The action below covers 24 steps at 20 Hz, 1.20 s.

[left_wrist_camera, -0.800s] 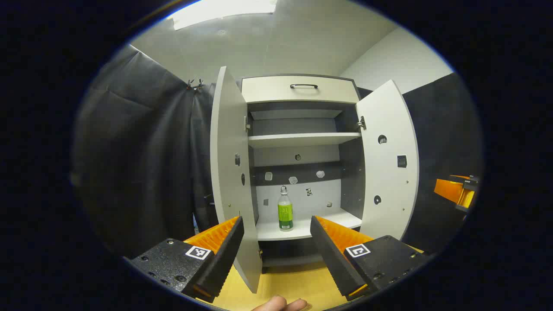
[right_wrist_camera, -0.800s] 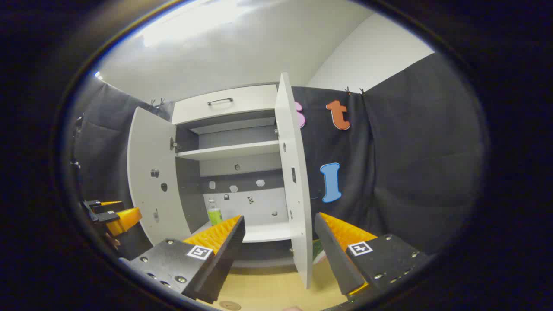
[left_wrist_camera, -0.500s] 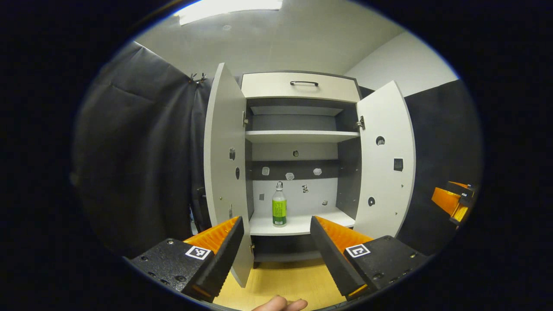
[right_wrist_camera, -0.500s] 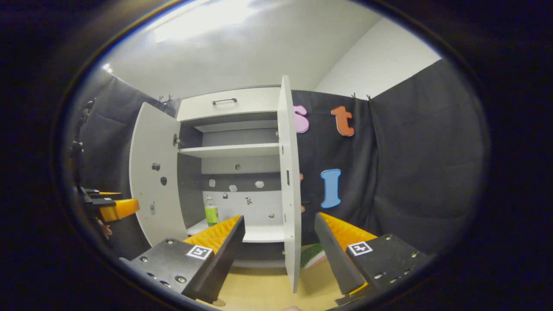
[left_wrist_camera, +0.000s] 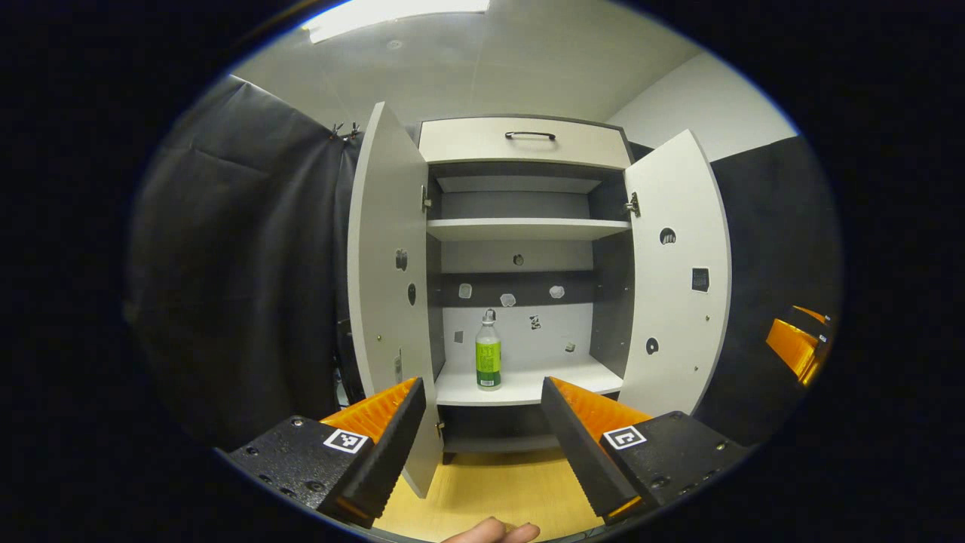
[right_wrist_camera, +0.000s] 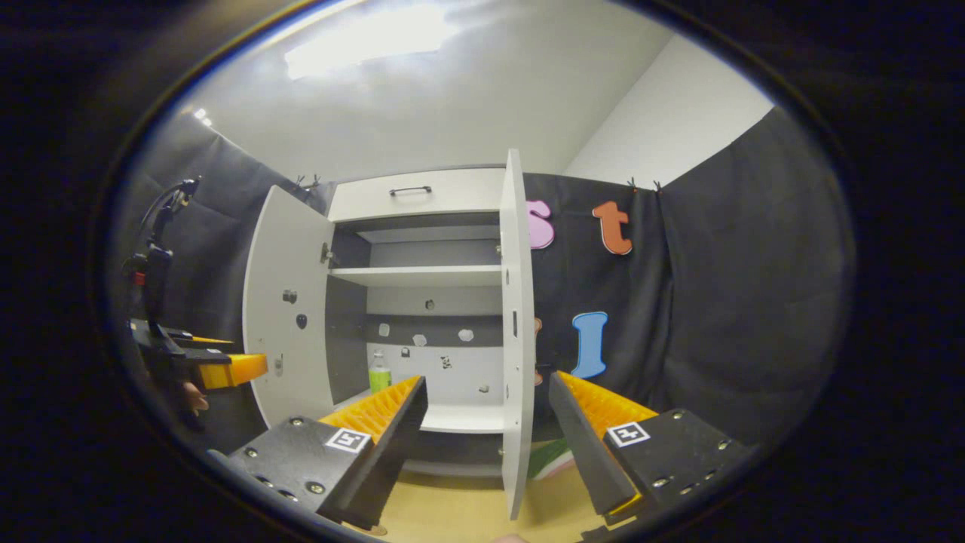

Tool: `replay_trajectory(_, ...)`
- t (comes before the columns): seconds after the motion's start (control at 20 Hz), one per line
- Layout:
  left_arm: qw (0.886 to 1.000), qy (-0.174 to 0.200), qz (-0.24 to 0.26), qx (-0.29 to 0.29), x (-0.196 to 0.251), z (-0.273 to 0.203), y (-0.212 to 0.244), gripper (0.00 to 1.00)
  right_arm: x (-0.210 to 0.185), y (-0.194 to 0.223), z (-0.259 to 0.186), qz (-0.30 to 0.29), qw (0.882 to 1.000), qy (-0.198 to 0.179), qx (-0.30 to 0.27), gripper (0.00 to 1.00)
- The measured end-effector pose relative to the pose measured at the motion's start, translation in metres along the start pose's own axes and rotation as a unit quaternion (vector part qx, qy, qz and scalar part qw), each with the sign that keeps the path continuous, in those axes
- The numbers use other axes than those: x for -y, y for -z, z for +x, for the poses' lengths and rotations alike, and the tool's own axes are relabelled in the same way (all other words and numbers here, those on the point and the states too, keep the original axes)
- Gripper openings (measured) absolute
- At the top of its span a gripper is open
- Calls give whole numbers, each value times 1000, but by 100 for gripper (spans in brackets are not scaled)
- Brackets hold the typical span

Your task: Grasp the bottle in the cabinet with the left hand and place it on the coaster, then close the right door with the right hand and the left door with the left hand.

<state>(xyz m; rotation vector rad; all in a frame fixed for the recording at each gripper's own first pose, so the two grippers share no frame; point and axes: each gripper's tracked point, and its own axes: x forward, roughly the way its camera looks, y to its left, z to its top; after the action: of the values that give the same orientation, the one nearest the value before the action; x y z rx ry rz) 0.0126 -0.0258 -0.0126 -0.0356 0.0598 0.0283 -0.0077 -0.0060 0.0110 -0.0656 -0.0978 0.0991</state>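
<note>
A clear bottle with a green label [left_wrist_camera: 488, 354] stands upright on the cabinet's lowest shelf [left_wrist_camera: 520, 386], left of its middle. Both white doors are swung wide: the left door [left_wrist_camera: 381, 302] and the right door [left_wrist_camera: 675, 279]. My left gripper [left_wrist_camera: 482, 430] is open and empty, still well short of the shelf, with the bottle seen between its fingers. My right gripper [right_wrist_camera: 486, 437] is open and empty too, facing the right door's edge [right_wrist_camera: 516, 324]. The bottle [right_wrist_camera: 379, 373] peeks over its left finger. A green and pink flat piece [right_wrist_camera: 550, 458], possibly the coaster, lies behind that door.
A drawer with a dark handle [left_wrist_camera: 529, 136] tops the cabinet, and an upper shelf [left_wrist_camera: 528, 228] is bare. The cabinet stands on a wooden tabletop [left_wrist_camera: 490, 490]. The right gripper [left_wrist_camera: 799, 347] shows far right, the left gripper [right_wrist_camera: 219, 366] far left. A fingertip [left_wrist_camera: 494, 532] shows below.
Both cameras have shifted: the cabinet sits a little higher and more squarely in the left gripper view, lower and further right in the right gripper view. Both grippers stay open; the bottle has not moved.
</note>
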Motion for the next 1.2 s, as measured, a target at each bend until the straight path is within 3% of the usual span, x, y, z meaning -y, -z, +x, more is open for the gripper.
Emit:
replay_trajectory(0.4,1000,17,-2,3,7,77,7,98,-7,5,24,-3,1000,6,8,98)
replay_trajectory(0.9,999,26,-18,-13,-1,249,56,98,-46,32,79,12,1000,-9,11,98)
replay_trajectory(0.95,999,24,-21,-13,-3,268,62,98,-48,35,83,9,1000,-11,12,93)
replay_trajectory(1.2,999,11,-20,-30,-8,345,96,99,-56,48,104,-14,1000,-14,10,98)
